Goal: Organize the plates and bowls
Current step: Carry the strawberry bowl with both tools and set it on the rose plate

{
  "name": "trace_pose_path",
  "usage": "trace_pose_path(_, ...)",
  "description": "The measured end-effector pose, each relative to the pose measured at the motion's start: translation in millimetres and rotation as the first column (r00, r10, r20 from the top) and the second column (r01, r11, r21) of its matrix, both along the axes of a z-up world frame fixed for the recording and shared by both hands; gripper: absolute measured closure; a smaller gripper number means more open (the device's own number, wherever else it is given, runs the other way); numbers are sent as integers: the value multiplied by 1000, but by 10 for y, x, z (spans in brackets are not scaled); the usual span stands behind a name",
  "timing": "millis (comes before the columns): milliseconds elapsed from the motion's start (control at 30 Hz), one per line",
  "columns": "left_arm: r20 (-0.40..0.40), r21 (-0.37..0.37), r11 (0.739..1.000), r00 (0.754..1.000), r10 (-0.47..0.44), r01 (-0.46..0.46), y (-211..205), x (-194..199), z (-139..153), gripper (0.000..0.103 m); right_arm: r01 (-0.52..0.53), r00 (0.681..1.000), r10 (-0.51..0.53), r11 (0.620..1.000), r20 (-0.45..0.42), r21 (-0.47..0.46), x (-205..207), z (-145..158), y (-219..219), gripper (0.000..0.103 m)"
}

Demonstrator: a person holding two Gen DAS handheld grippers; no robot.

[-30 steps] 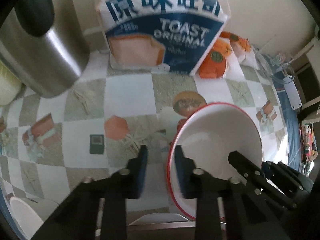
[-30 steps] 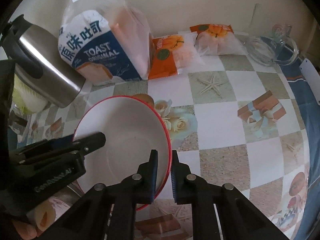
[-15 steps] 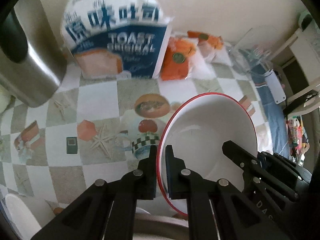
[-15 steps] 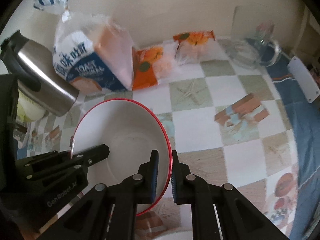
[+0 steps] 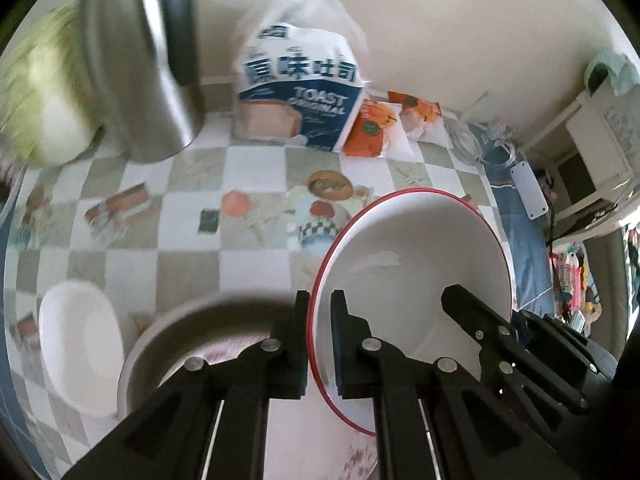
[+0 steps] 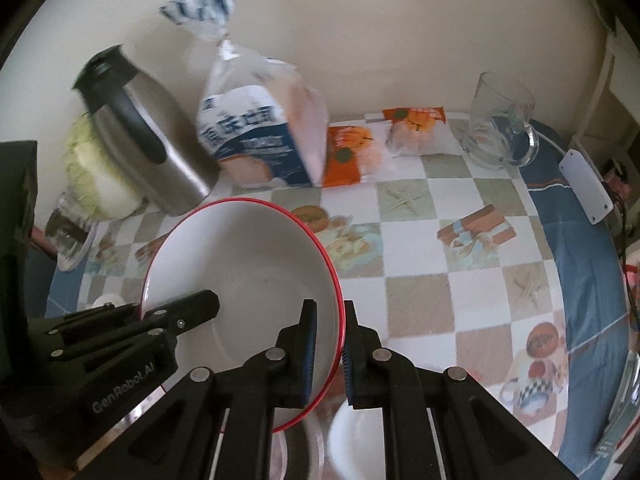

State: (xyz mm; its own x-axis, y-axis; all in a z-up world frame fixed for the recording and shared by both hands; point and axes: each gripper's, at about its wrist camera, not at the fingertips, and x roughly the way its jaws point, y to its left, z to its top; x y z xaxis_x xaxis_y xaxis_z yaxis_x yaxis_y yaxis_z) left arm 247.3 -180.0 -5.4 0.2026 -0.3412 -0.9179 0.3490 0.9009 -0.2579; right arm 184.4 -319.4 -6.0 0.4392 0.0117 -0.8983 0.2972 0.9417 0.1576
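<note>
A white bowl with a red rim (image 5: 416, 264) (image 6: 248, 264) hangs above the table, held from both sides. My left gripper (image 5: 320, 320) is shut on its left rim. My right gripper (image 6: 330, 328) is shut on its right rim; it shows at the lower right of the left wrist view. Below the bowl sits a grey-rimmed metal bowl (image 5: 160, 340) with a pink-patterned plate (image 5: 248, 344) inside. A small white bowl (image 5: 76, 340) stands to its left on the table. Another white bowl (image 6: 352, 436) shows under my right gripper.
At the back stand a steel kettle (image 5: 140, 80), a toast bag (image 5: 300, 92), orange snack packs (image 5: 372, 130), a cabbage (image 5: 44, 104) and a glass jug (image 6: 500, 128). The checkered tablecloth (image 6: 440, 240) ends in a blue border on the right.
Both grippers have lifted the red-rimmed bowl and drawn it back toward the near edge. The left gripper closed on its rim. The metal bowl and small white bowls came into view below.
</note>
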Motion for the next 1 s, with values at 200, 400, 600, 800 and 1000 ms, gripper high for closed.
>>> trace_pose_path(200, -13, -59, 995, 997, 76, -77, 391, -243, -17, 95, -48, 999, 48, 999, 7, -16, -202, 91, 332, 90)
trace_pose_path(400, 11, -42, 993, 994, 111, -111, 659, -456, -38, 93, -55, 998, 55, 998, 12, -7, -409, 59, 642, 90)
trace_pose_path(600, 52, -22, 993, 991, 120, -119, 863, -608, -59, 93, -46, 998, 46, 999, 34, 25, -567, 0, 845, 90)
trace_pose_path(800, 57, -9, 992, 991, 124, -123, 976, -717, -151, 93, -23, 999, 22, 999, 31, 38, -651, -99, 974, 90)
trace_pose_path(1000, 50, -33, 992, 991, 125, -123, 1030, -736, -211, 93, 0, 999, -2, 998, 38, 61, -690, -167, 990, 90)
